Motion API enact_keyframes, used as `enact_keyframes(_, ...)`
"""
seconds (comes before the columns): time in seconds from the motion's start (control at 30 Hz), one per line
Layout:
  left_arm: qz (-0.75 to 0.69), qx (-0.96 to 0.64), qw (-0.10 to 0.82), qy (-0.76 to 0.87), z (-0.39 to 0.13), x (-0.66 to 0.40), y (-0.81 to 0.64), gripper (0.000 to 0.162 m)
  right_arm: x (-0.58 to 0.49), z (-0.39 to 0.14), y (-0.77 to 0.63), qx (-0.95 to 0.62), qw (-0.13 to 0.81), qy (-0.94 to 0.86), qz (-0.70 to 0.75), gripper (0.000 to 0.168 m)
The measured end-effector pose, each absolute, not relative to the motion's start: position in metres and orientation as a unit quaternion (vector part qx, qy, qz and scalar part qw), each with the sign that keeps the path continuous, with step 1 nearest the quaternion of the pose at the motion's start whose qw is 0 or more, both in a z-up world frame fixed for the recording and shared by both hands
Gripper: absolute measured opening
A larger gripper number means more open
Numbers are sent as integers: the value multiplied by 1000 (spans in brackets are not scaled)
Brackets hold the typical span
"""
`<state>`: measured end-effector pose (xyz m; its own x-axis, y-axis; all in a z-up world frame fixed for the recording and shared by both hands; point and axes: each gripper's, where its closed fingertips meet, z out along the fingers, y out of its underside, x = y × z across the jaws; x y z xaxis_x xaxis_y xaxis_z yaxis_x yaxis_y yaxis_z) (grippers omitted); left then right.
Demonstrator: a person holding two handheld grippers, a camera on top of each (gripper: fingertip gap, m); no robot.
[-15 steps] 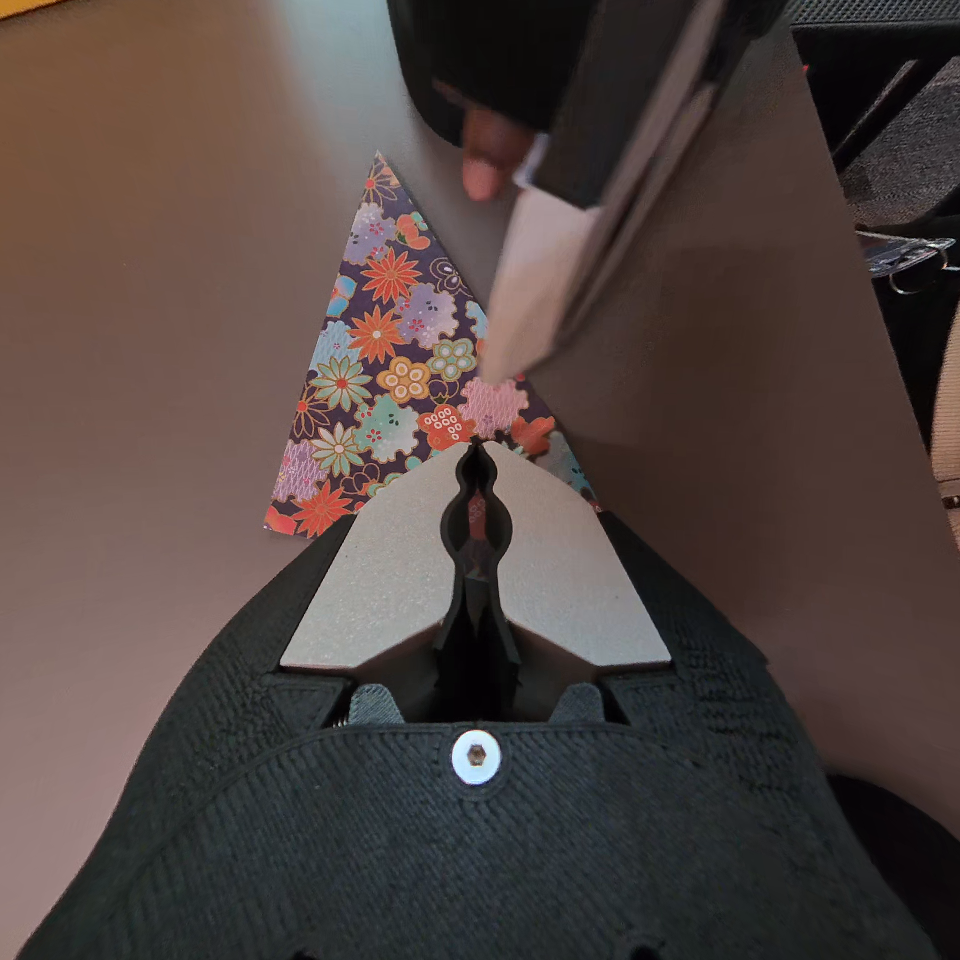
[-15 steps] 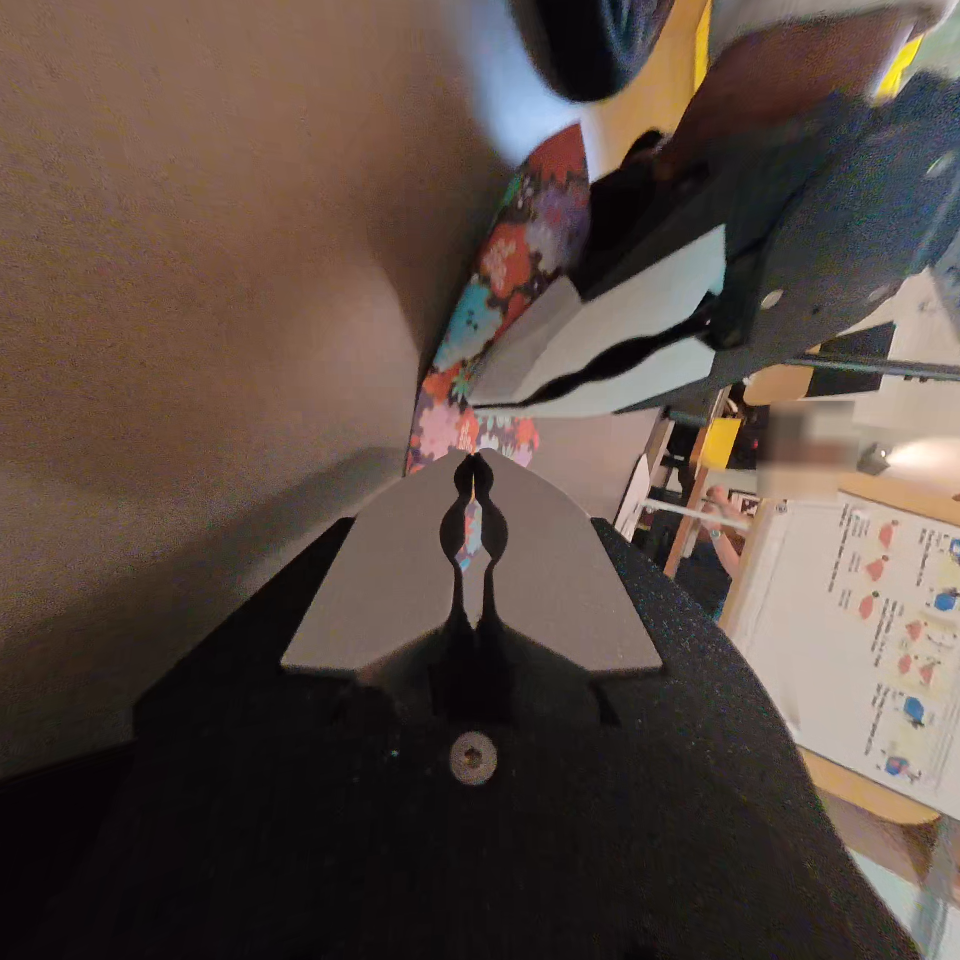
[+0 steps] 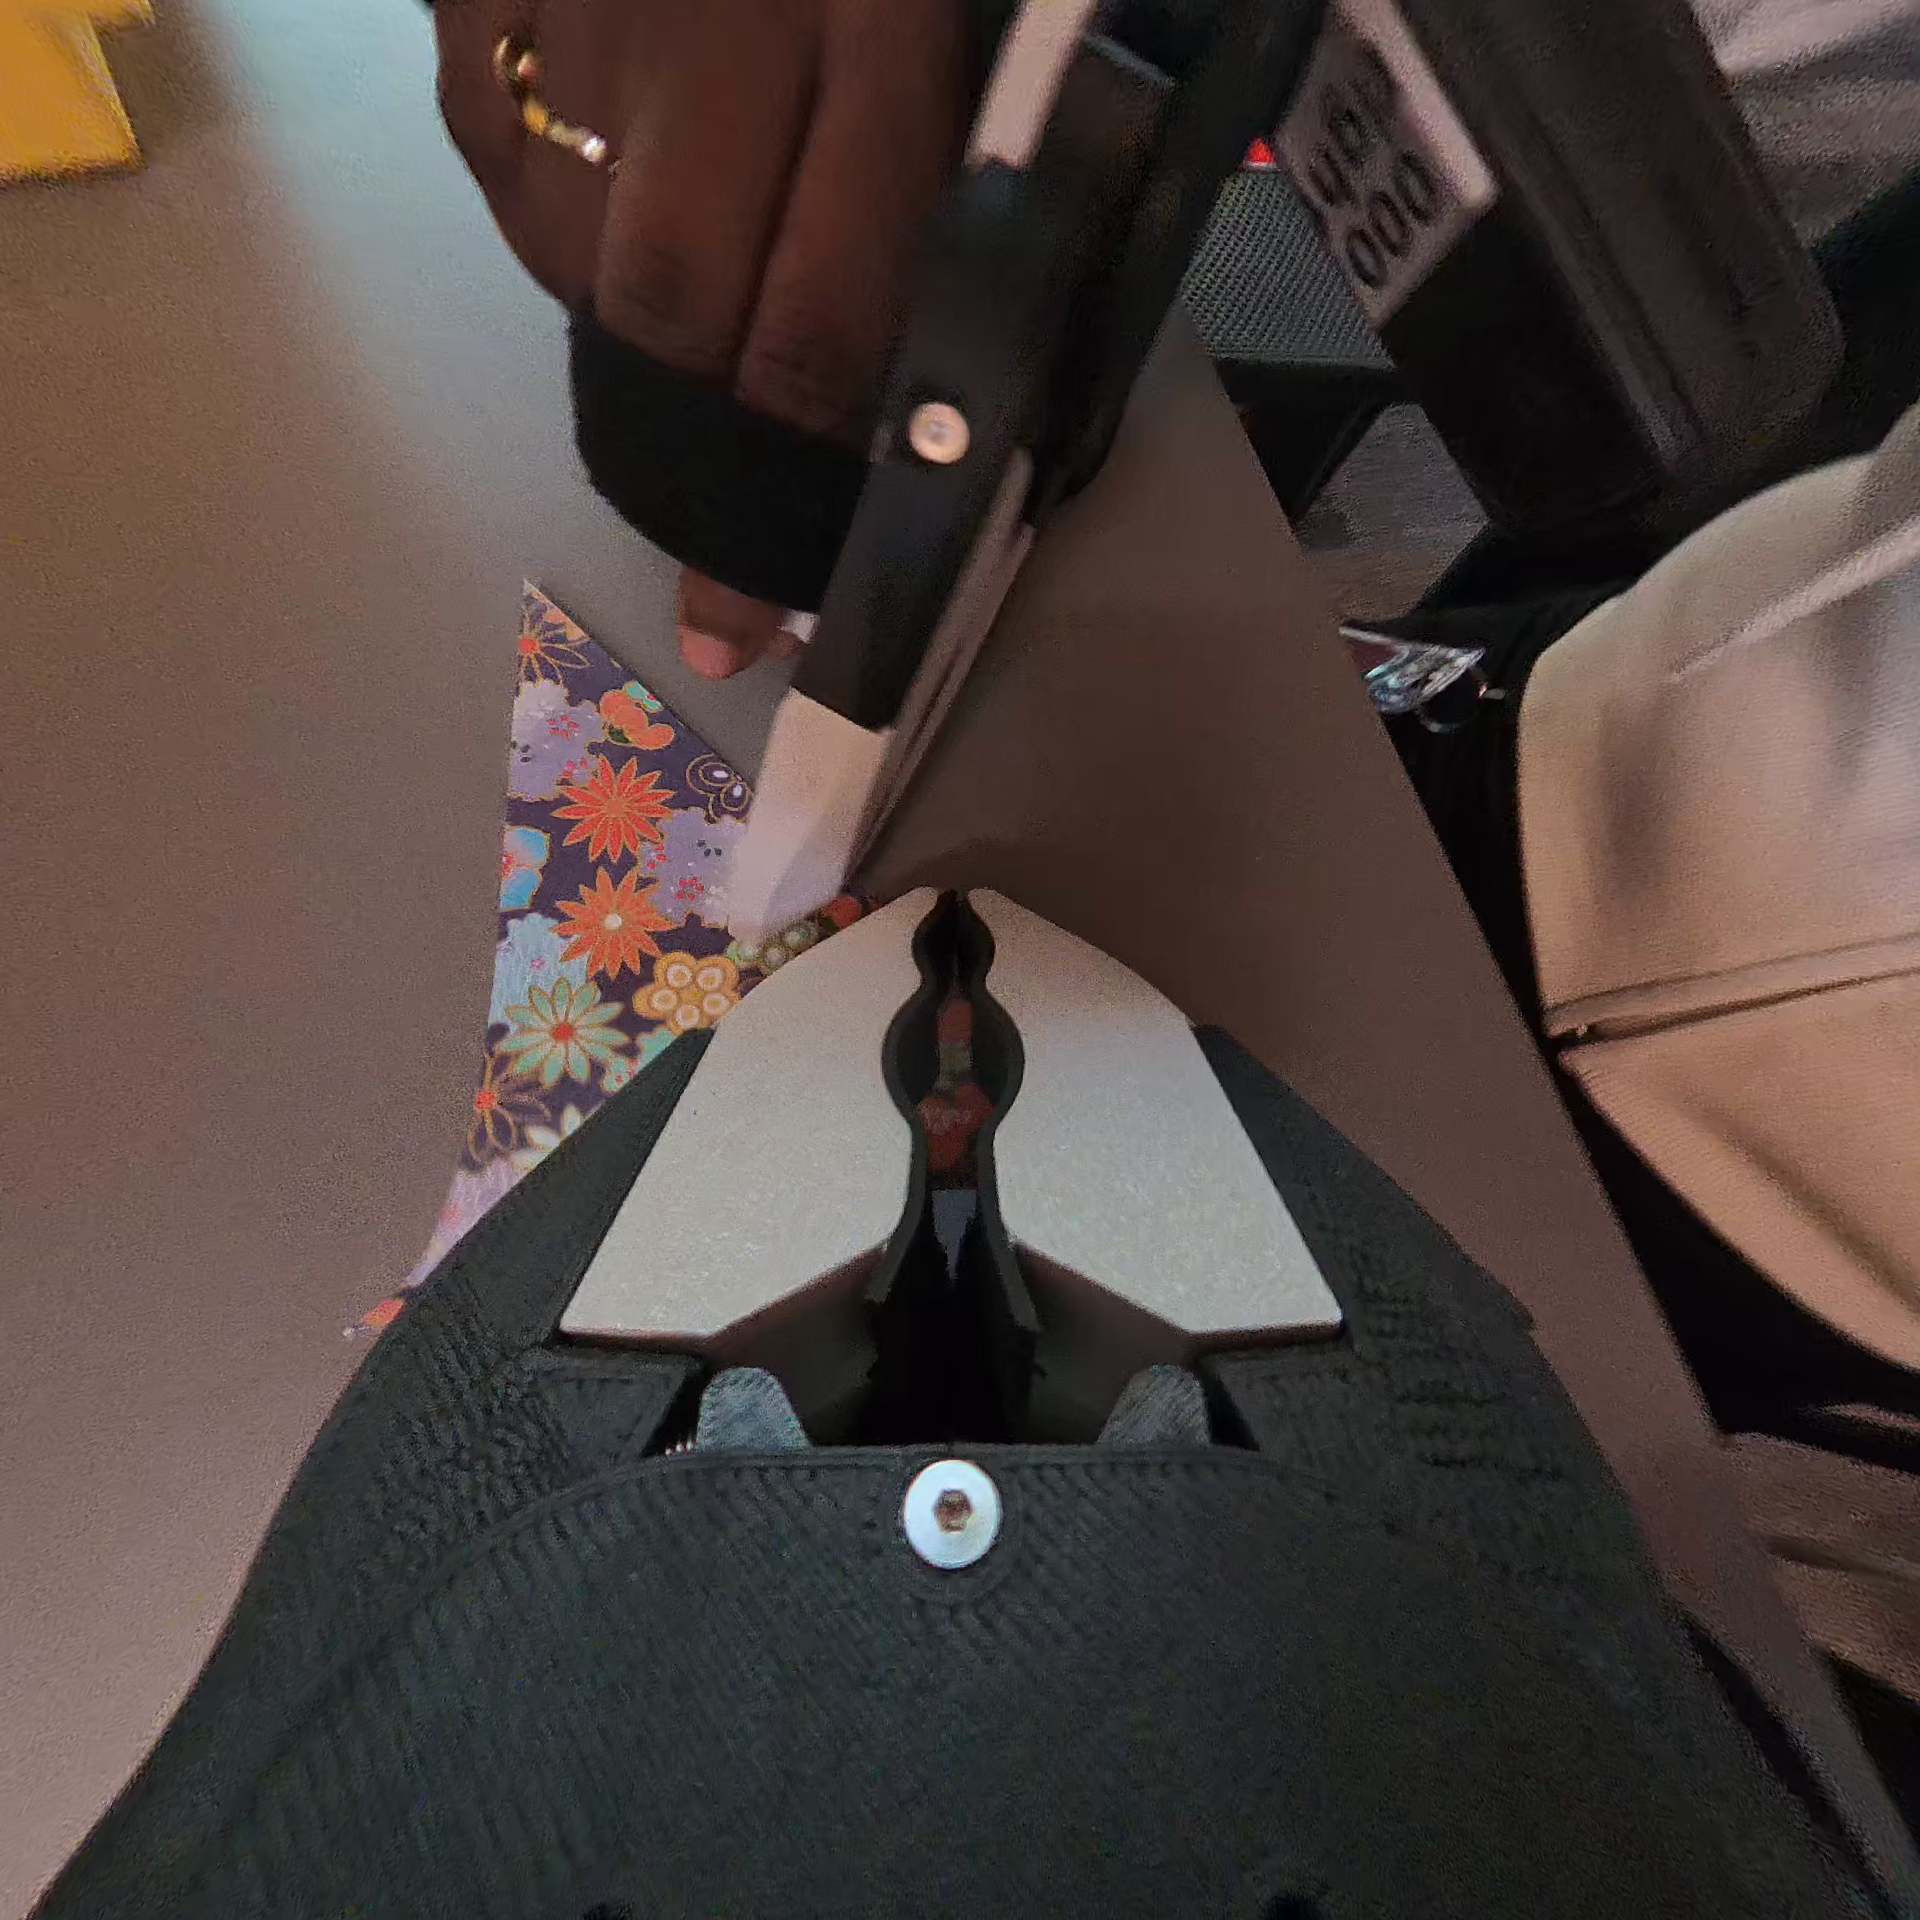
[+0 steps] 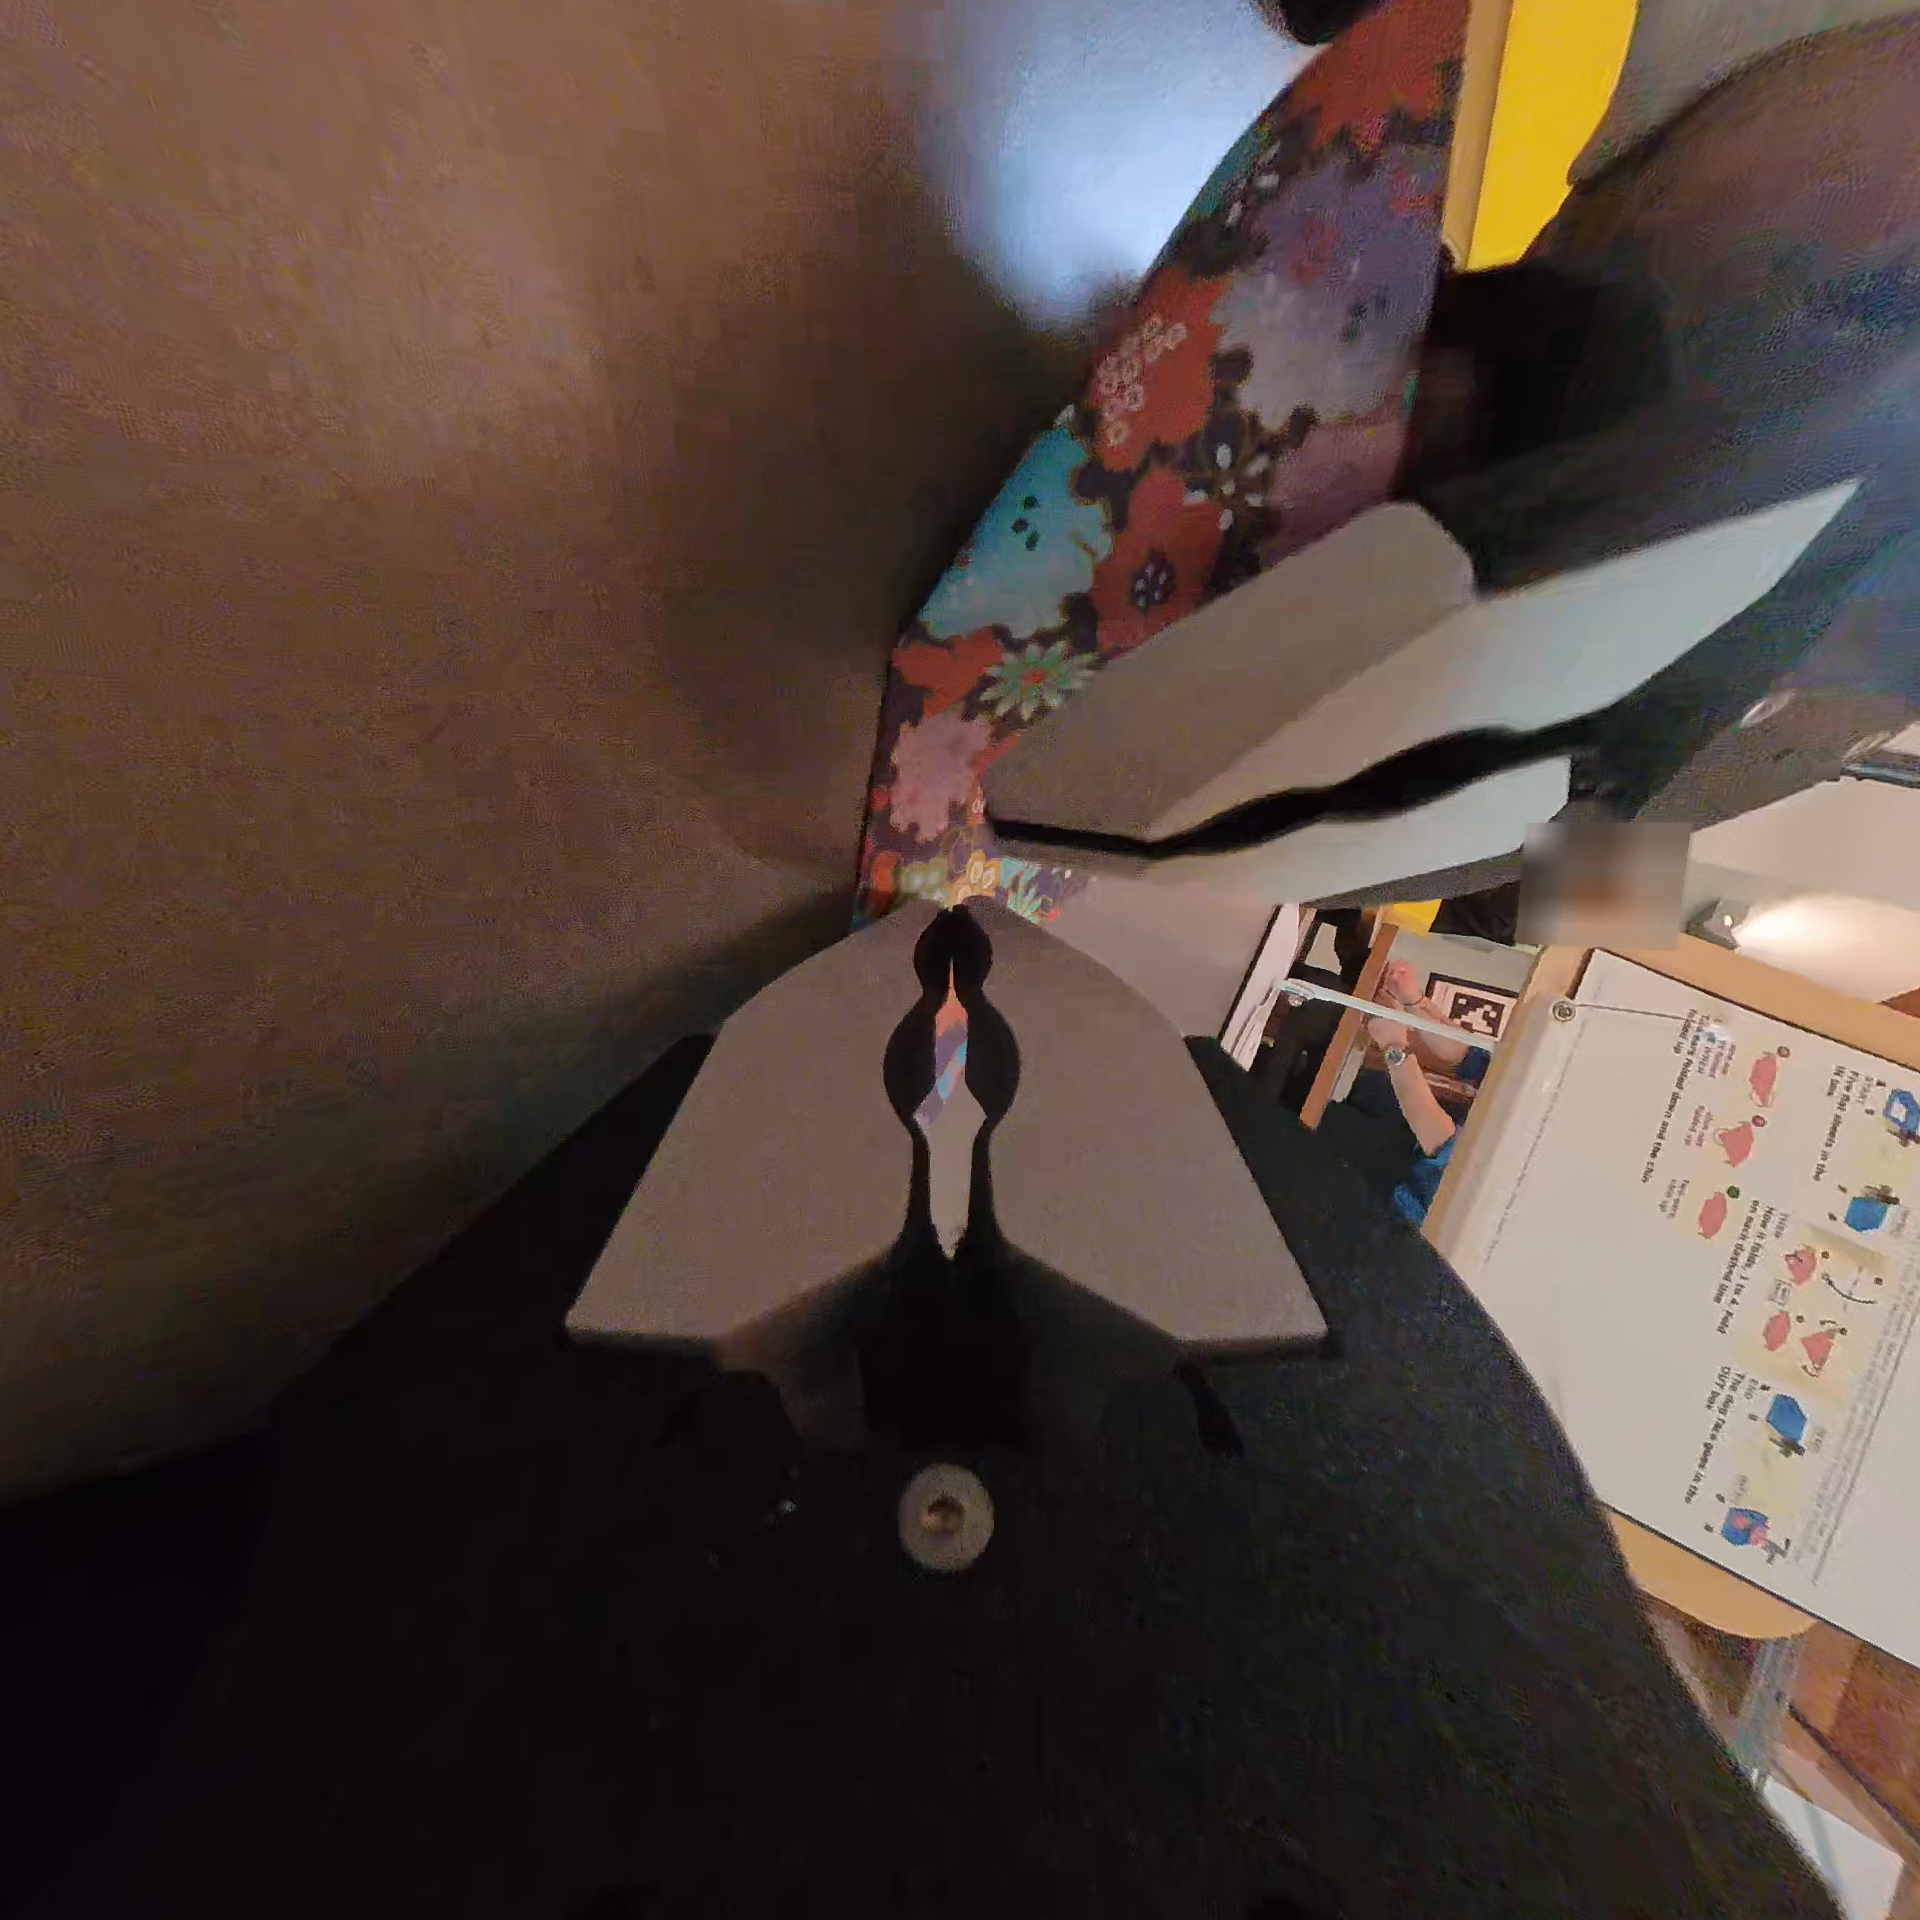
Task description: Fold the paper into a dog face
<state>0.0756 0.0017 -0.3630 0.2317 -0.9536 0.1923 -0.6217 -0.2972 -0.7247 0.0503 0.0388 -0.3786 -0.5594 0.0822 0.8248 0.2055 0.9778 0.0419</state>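
A floral paper, folded into a triangle, lies flat on the brown table. My left gripper is shut and sits low over the paper's near right part; floral print shows through the gap between its fingers. My right gripper comes down from above, side-on, with its tip on the paper's right edge close to the left tips. In the right wrist view the right gripper is shut at the edge of the paper, and the left gripper reaches in from the right, shut.
A person's hand holds the right gripper. The table's edge runs down the right, with beige clothing and keys beyond. A yellow thing lies far left. An instruction sheet stands off the table.
My left gripper has moved forward and right, and now covers the paper's lower right part. The two gripper tips have come closer together. Both stay shut.
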Motion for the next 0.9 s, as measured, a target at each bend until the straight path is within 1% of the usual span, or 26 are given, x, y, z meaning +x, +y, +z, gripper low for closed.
enact_keyframes(0.07,-356,-761,204,502,-363,80,1,0,50,-379,39,-77,457,-884,-69,0)
enact_keyframes(0.1,-352,-781,164,490,-367,77,1,0,50,-379,39,-75,456,-884,-71,0)
enact_keyframes(0.17,-261,-830,95,484,-381,56,4,0,50,-379,38,-69,456,-884,-78,0)
enact_keyframes(0.2,-239,-832,80,495,-379,50,2,0,50,-379,38,-68,455,-885,-80,0)
enact_keyframes(0.27,-253,-823,94,499,-361,50,-3,0,50,-379,38,-65,452,-886,-83,0)
enact_keyframes(0.33,-238,-829,134,488,-346,41,5,0,50,-378,38,-60,454,-885,-88,0)
enact_keyframes(0.43,-230,-822,237,463,-322,44,27,0,50,-378,37,-48,463,-881,-83,0)
enact_keyframes(0.5,-224,-788,302,487,-310,59,39,0,50,-378,36,-31,466,-881,-75,0)
enact_keyframes(0.53,-215,-770,302,519,-314,65,39,0,50,-378,36,-18,468,-881,-71,0)
enact_keyframes(0.57,-192,-766,277,547,-327,63,39,0,49,-378,35,-2,471,-880,-67,0)
enact_keyframes(0.63,-135,-774,193,588,-359,45,39,0,49,-377,34,26,472,-879,-56,0)
enact_keyframes(0.7,-129,-767,157,608,-378,33,36,0,48,-378,39,42,465,-882,-59,0)
enact_keyframes(0.73,-135,-767,149,609,-383,30,35,0,47,-378,41,51,462,-884,-58,0)
enact_keyframes(0.9,-148,-766,172,602,-385,21,41,0,44,-378,44,81,458,-884,-40,0)
